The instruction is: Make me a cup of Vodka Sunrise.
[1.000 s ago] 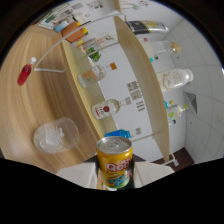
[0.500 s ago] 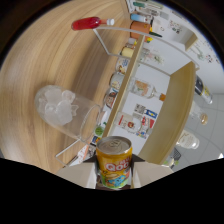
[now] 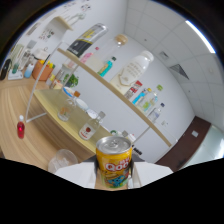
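A yellow drink can (image 3: 114, 159) with a silver top stands upright between the white fingers (image 3: 74, 173) of my gripper (image 3: 115, 176), which is shut on it and holds it in the air. Just past the can on the left, a clear plastic cup (image 3: 62, 159) sits on the wooden table (image 3: 20, 107). A clear bottle with a red label (image 3: 90, 128) stands on the low shelf beyond the can. Further left on the table is a small red bottle (image 3: 20, 129).
A white-framed wooden rack (image 3: 60, 107) holds glasses and bottles on its lower shelf. Its upper shelf (image 3: 107, 85) carries several bottles and cartons against a white wall. A dark door (image 3: 187, 142) shows beyond the rack's far end.
The view has swung and rolled: the table slid down and left, and the wall and ceiling now fill most of it. The can stays gripped in the same place between the fingers.
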Available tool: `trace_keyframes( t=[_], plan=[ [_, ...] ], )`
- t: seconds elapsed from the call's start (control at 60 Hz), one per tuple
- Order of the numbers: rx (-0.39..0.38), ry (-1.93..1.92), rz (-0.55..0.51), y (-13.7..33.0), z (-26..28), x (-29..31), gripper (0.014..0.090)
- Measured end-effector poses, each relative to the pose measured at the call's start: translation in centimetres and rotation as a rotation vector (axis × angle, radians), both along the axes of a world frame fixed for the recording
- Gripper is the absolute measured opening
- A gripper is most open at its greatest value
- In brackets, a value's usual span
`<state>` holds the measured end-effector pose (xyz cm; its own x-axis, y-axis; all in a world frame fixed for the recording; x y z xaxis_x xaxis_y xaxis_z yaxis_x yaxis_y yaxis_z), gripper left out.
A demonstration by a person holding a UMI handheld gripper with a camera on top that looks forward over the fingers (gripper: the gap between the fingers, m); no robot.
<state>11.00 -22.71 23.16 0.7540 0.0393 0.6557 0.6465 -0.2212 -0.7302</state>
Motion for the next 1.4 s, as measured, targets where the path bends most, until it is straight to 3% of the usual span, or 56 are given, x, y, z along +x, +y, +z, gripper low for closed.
trace_keyframes(
  t=[0.283, 0.617, 0.883, 1.067, 1.383, 1.4],
  plan=[
    [0.063, 0.559, -0.069, -0.9, -0.9, 6.2, 0.0511],
    [-0.014, 0.781, -0.172, 0.1, -8.9, 13.7, 0.0512],
    [-0.139, 0.864, -0.317, 1.4, -16.5, 17.4, 0.0511],
    [-0.217, 0.819, -0.327, 1.7, -19.3, 17.4, 0.0513],
    [-0.223, 0.744, -0.278, 1.0, -19.2, 16.4, 0.0535],
    [-0.223, 0.743, -0.276, 0.9, -19.2, 16.3, 0.0484]
  ],
)
